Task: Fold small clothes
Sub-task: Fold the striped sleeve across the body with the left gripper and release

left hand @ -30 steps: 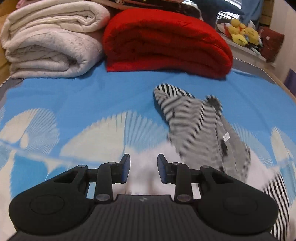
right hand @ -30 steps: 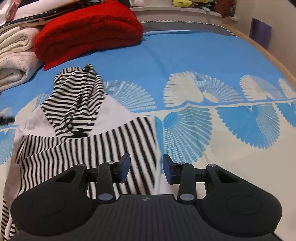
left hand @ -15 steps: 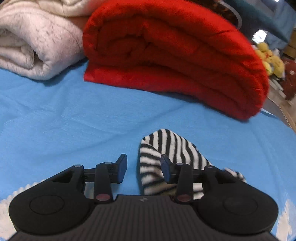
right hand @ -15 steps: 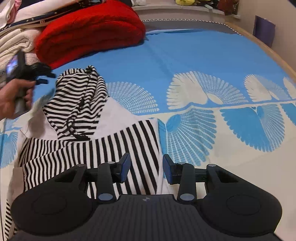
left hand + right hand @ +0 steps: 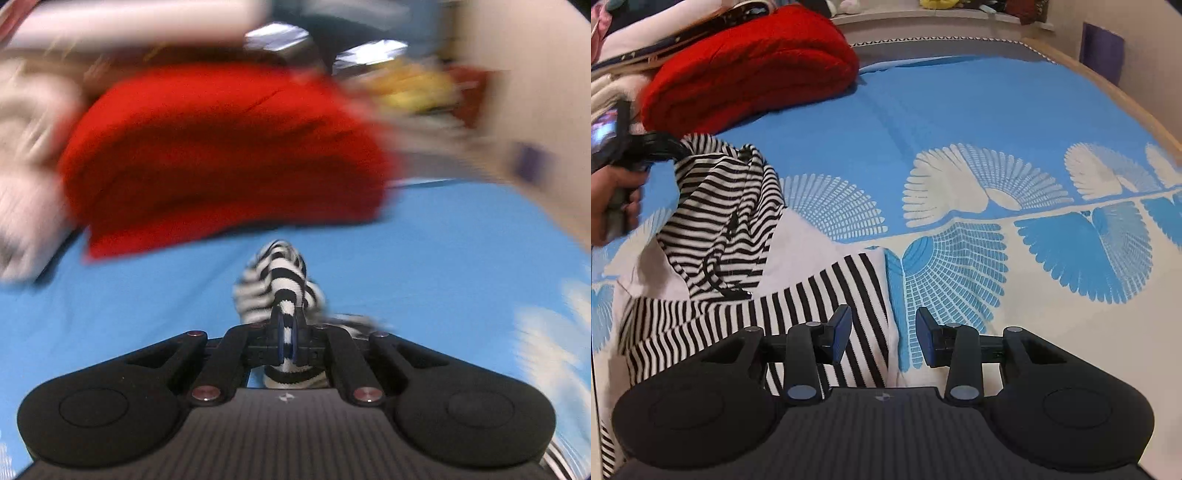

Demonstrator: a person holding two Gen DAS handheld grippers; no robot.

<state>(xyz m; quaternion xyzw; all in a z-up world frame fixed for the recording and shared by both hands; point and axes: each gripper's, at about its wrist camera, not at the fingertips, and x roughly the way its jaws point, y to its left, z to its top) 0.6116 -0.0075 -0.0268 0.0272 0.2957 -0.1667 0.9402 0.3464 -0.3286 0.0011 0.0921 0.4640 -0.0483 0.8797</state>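
A: One striped garment, black and white, lies on the near left of the bed, its hood end lifted at the far left.

B: Who holds that end?

A: The left gripper; its jaws are clamped tight on a fold of the striped cloth, a hand round its grip. The right gripper hovers over the garment's near edge, jaws standing partly apart with nothing between them.

B: And the bed?

A: A blue sheet printed with white fan shapes. A folded red blanket sits at the far left, with pale folded bedding beside it.

B: The room?

A: A wooden bed edge runs along the right, beside a pale wall. I can read no writing; the left view is blurred.
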